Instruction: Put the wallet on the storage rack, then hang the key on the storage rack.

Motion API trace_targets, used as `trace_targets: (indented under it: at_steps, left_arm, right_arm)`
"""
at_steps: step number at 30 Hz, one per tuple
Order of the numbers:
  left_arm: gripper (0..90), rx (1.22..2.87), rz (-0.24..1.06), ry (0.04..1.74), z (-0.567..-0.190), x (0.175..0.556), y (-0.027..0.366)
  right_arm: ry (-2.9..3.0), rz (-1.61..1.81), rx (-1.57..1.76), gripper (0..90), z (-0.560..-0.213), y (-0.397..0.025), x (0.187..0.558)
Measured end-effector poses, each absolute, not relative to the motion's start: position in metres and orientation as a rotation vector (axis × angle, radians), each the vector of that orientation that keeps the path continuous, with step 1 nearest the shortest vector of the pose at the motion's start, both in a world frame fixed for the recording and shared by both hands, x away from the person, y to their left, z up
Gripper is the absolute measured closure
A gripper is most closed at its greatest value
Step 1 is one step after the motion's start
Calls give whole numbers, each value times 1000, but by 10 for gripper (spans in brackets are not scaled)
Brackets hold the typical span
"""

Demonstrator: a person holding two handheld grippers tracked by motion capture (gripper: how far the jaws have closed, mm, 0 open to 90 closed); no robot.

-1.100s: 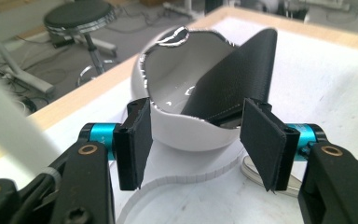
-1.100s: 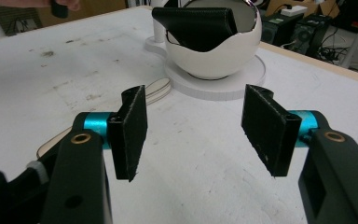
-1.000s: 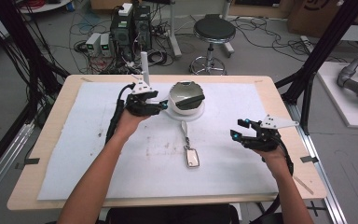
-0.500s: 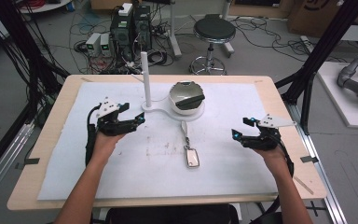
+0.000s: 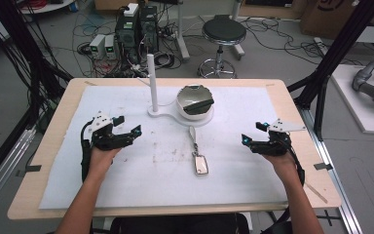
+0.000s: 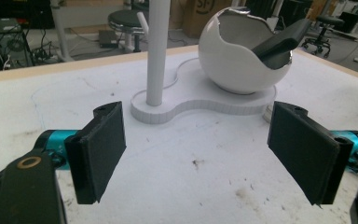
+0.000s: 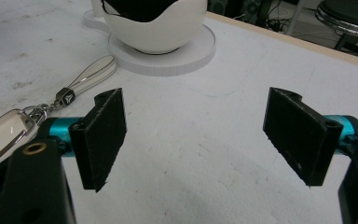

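Between your two wide-open, empty tools [image 5: 125, 133] [image 5: 254, 138], the key fob [image 5: 200, 165] lies free on the worktop [image 5: 292, 190], within either's reach.

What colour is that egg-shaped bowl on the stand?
The bowl is glossy white outside with a dark interior, clearest in the left gripper view.

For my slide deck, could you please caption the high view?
Both open tools, left tool and right tool, rest apart on the white mat, flanking a key fob below the egg-shaped holder.
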State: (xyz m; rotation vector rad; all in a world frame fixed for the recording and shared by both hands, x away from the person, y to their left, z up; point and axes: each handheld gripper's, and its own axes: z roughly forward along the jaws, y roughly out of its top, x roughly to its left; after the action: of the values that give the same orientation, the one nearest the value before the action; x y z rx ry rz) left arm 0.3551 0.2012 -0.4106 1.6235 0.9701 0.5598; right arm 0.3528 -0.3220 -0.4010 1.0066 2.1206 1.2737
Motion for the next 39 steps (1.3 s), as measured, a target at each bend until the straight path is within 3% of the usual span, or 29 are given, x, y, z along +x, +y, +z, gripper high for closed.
trace_targets:
  at_steps: [22, 39]
  left_arm:
    - [201, 1615, 565, 995, -413, 355, 205]
    - [217, 1624, 556, 1029, -417, 351, 207]
  right_arm:
    - [2117, 1283, 1024, 221, -403, -318, 351]
    - [2236, 1258, 1014, 441, -417, -244, 353]
